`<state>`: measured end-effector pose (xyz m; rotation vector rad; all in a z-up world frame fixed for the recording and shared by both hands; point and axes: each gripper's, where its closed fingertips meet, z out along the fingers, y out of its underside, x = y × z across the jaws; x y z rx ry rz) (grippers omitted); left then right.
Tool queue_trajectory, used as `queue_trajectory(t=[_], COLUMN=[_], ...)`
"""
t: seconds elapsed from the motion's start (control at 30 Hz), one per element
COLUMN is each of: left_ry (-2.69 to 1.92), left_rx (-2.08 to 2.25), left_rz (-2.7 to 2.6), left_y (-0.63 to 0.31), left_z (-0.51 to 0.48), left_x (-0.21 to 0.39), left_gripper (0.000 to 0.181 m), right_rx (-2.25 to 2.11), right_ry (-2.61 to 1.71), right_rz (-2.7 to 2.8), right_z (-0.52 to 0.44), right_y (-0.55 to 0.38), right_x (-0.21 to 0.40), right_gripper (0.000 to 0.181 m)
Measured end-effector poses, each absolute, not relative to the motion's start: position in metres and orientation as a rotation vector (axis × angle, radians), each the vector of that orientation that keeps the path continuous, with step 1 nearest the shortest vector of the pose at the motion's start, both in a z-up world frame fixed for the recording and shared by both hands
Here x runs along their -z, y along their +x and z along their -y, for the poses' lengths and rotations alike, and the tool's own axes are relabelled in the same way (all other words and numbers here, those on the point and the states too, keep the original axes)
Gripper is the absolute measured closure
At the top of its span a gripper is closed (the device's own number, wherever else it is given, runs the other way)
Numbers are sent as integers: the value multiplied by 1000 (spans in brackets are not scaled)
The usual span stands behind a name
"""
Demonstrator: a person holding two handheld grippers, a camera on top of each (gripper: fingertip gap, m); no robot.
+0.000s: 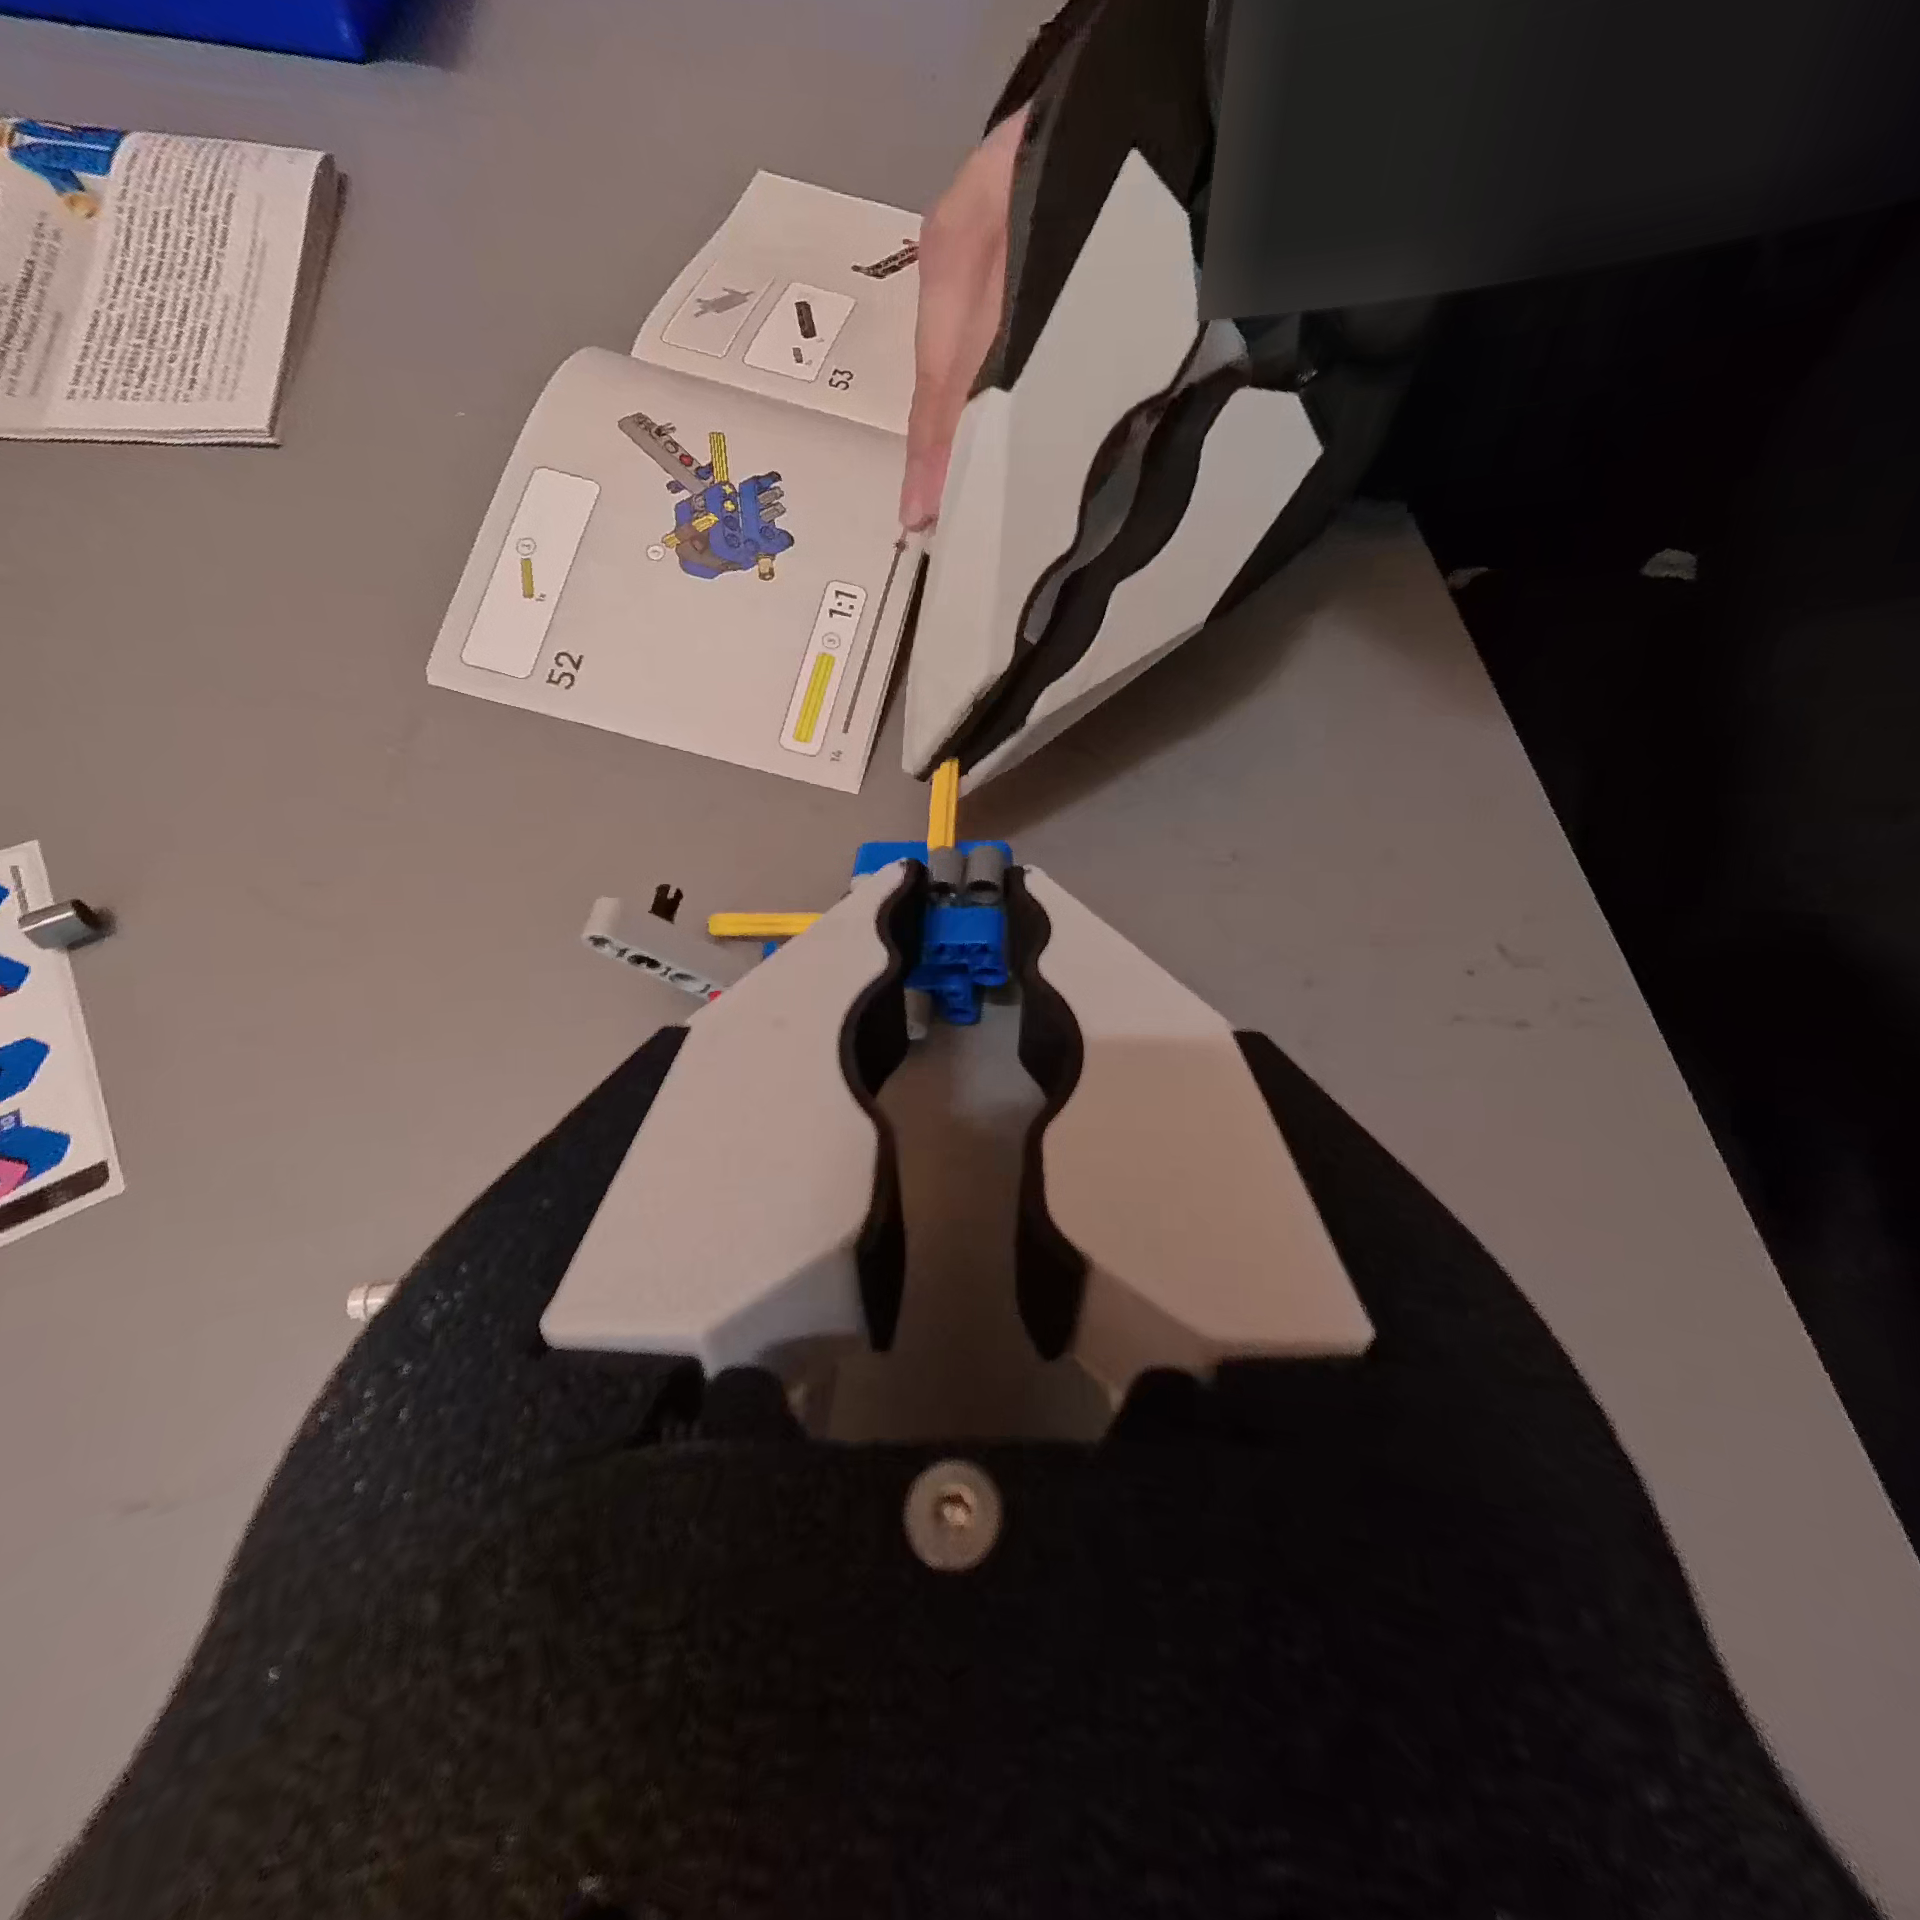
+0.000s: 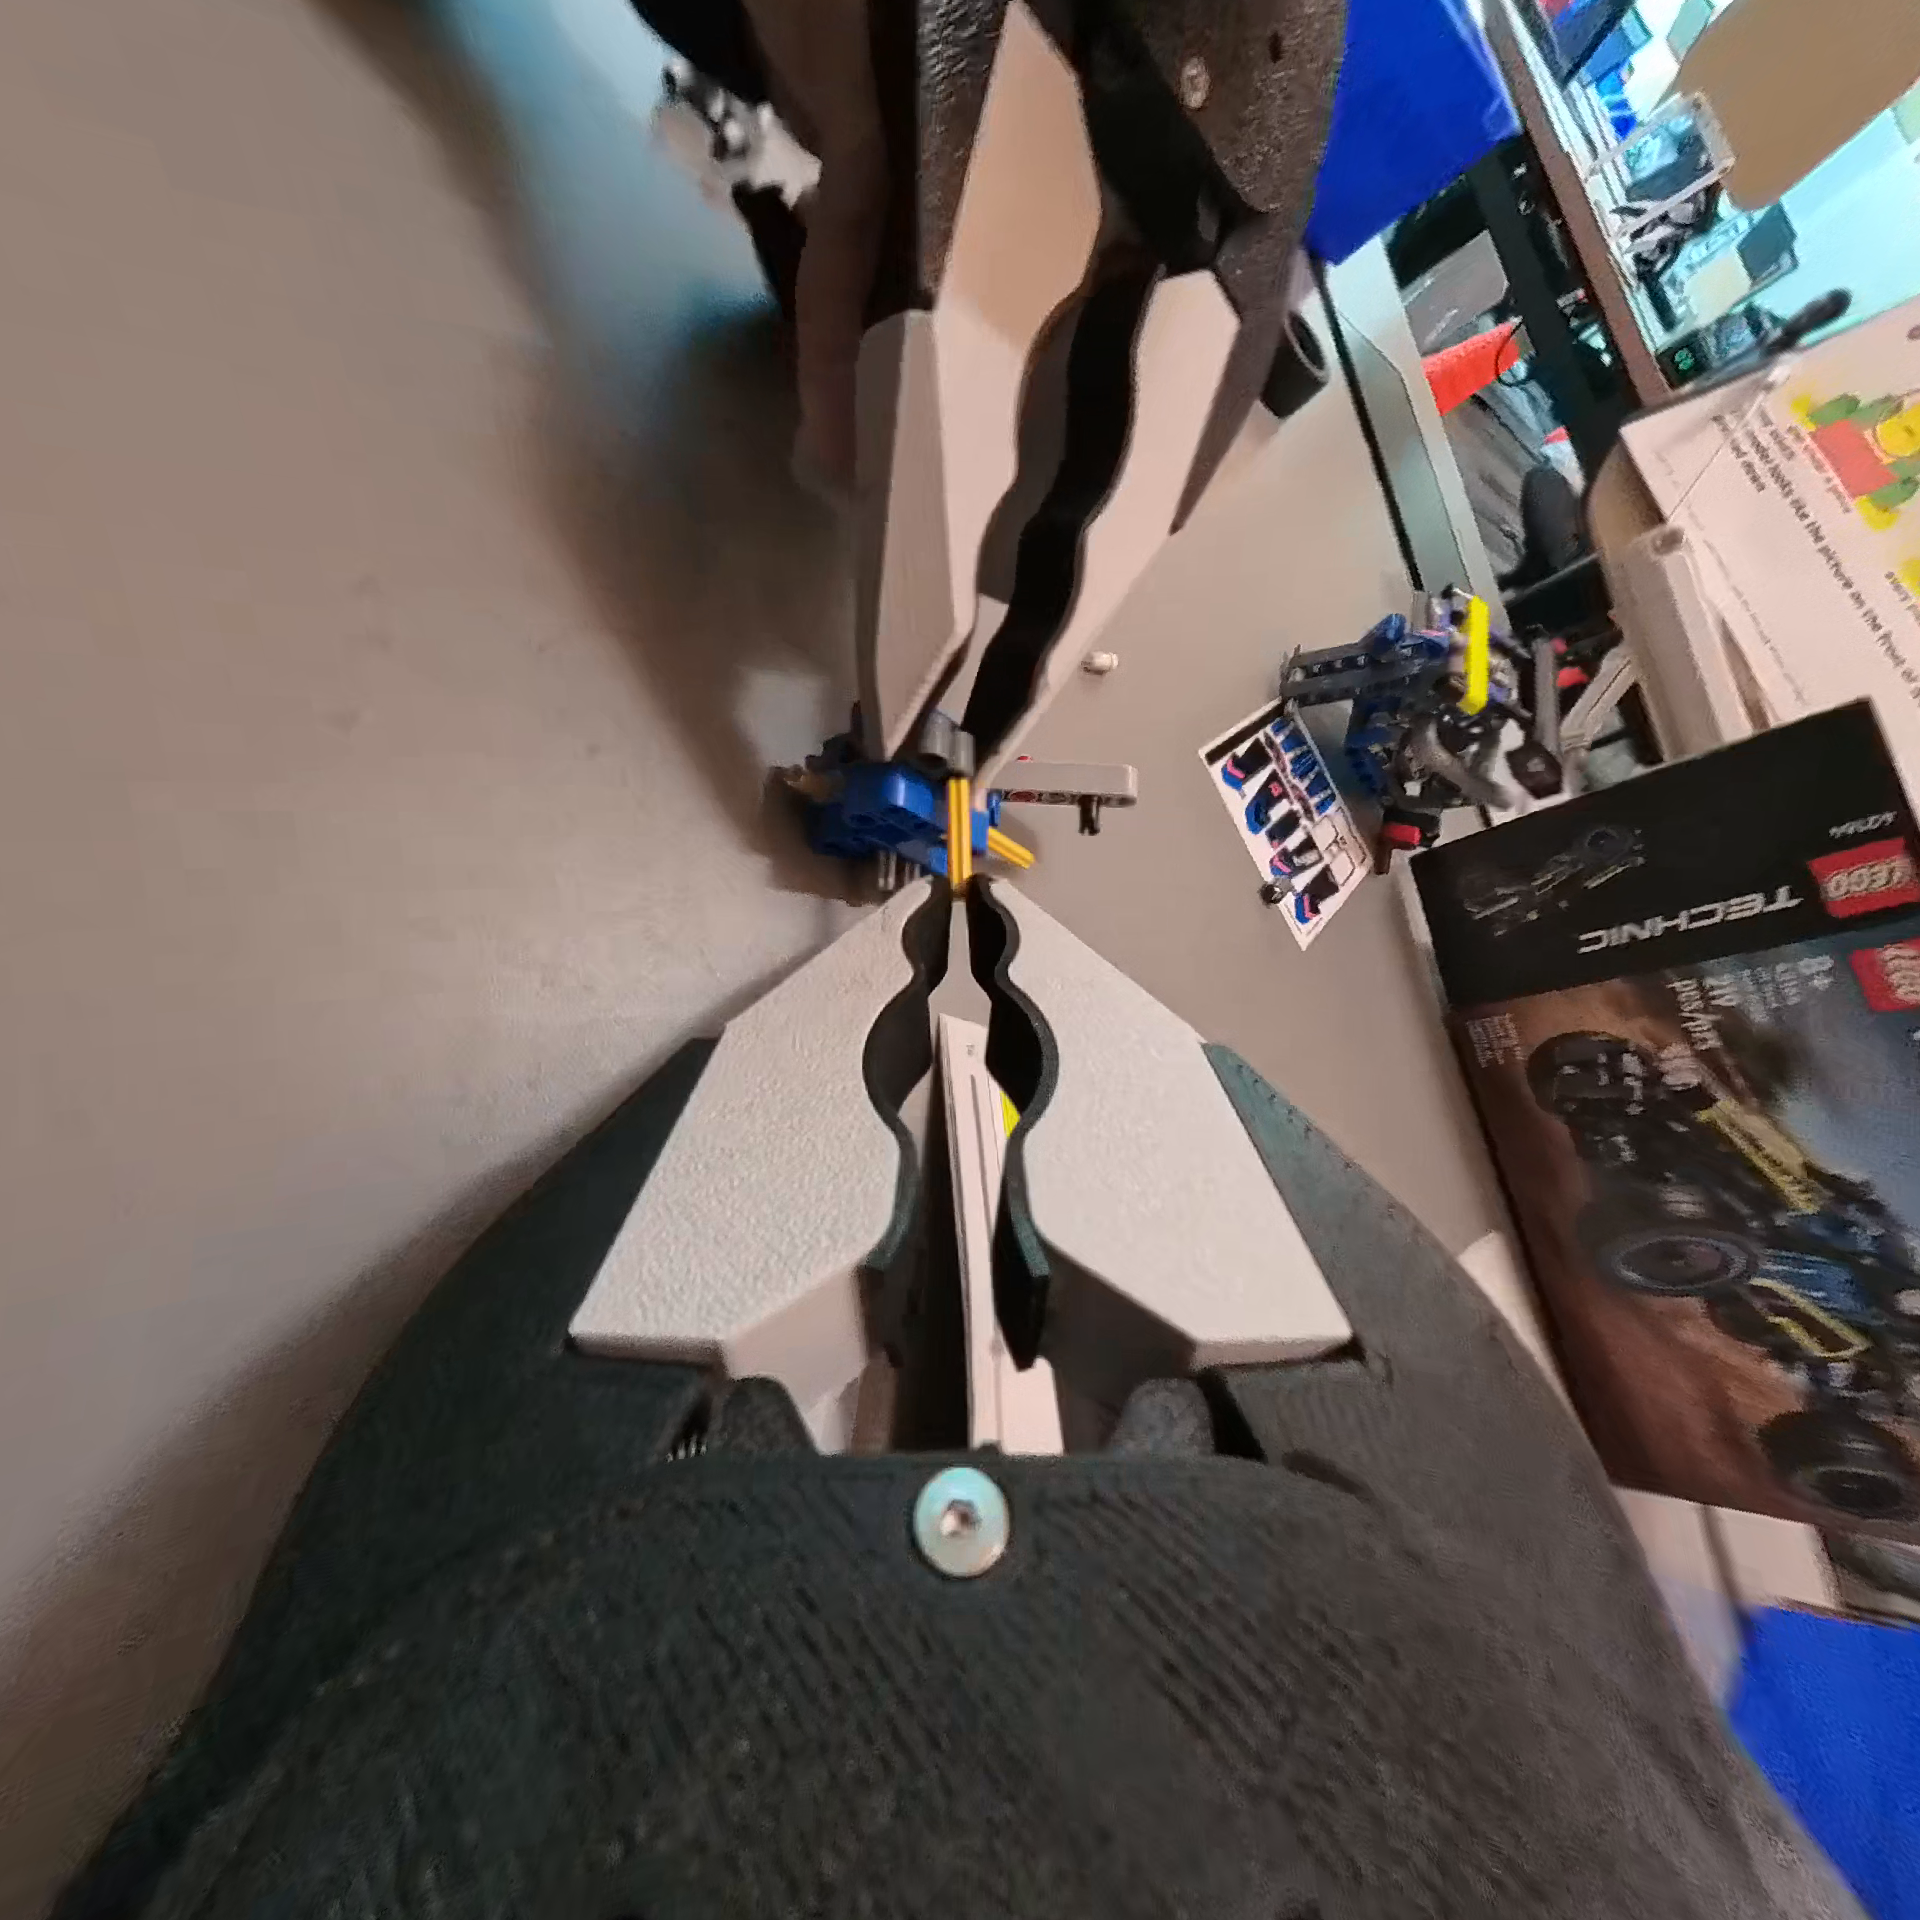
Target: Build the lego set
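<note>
Left gripper (image 1: 961, 894) fingers clamped on blue assembly (image 1: 956, 940), just above table (image 1: 312, 727) near open manual (image 1: 665, 561). Right gripper (image 2: 958, 896) fingers pinched narrow on yellow axle (image 2: 957, 831), its far end seated in the assembly. Box (image 2: 1683, 1039) and sticker sheet (image 2: 1283, 821) off right.

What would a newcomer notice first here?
Two grippers meet tip to tip at mid-table: the left gripper clamps a blue lego assembly, and the right gripper pinches a yellow axle standing in it. An open instruction booklet lies just beyond.
</note>
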<state>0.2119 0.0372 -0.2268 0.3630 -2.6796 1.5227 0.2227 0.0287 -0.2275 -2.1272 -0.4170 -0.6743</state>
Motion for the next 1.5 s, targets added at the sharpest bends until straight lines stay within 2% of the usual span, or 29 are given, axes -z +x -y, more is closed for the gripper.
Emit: queue_trajectory(t=[0.43,0.8,1.13,1.5], left_ry=[376,441,402,390], left_rx=[-1533,-1494,-1498,-1503], left_rz=[2671,2551,2575,2594], left_y=[213,211,208,210], left_z=[-41,-41,-41,-44], left_x=[227,226,226,226], left_gripper=[169,169,170,170], right_rx=[827,1156,885,1003], right_ry=[-2148,-2124,-2162,-2170], right_rz=[491,701,582,629], right_z=[-33,-34,-34,-37], right_y=[219,224,215,219], right_x=[225,226,222,222], right_gripper=[178,178,178,178])
